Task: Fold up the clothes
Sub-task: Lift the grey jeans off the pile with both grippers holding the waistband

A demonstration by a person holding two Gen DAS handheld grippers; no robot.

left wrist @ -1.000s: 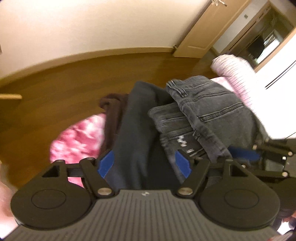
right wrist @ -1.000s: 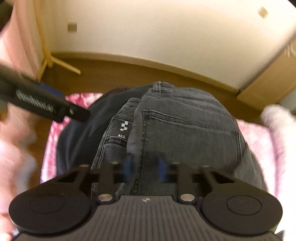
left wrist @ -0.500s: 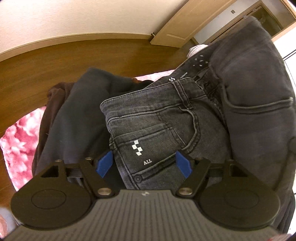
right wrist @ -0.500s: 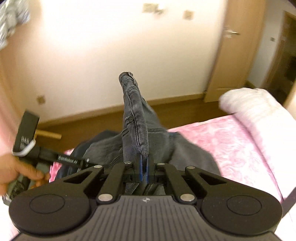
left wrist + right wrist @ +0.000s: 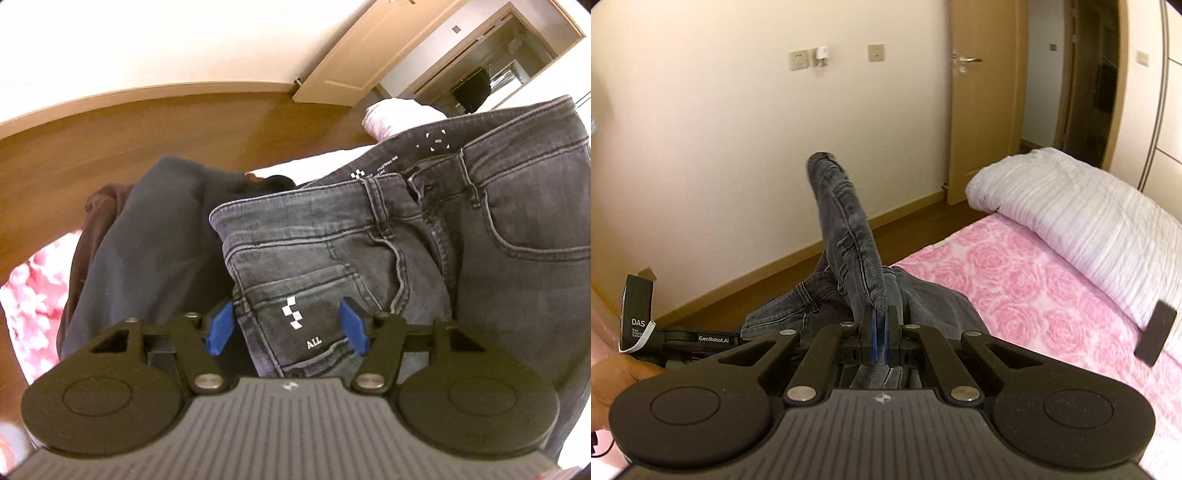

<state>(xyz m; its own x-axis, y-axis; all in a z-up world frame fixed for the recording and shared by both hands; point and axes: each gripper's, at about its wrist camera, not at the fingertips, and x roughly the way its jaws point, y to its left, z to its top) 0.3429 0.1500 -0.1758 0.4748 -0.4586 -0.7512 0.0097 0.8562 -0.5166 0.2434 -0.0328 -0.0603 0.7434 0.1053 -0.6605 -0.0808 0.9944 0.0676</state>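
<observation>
Dark grey jeans (image 5: 332, 266) lie over a pile of clothes on the bed, back pocket with white "ALL" print facing me. My left gripper (image 5: 286, 326) is open, its blue pads on either side of that pocket, just above it. My right gripper (image 5: 879, 332) is shut on the jeans (image 5: 849, 229) and holds a fold of the denim up off the bed; the raised cloth stands above the jaws. The left gripper's body (image 5: 683, 338) shows at the left of the right wrist view.
A dark navy garment (image 5: 147, 240) and a brown one (image 5: 99, 206) lie under the jeans. The bed has a pink rose-patterned cover (image 5: 1034, 295) and a white striped duvet (image 5: 1071, 210). Wooden floor (image 5: 147, 129), a wall and an open door (image 5: 982, 110) lie beyond.
My right gripper has closed on the jeans and lifted them up off the pile. My left gripper has moved in over the back pocket and stayed open.
</observation>
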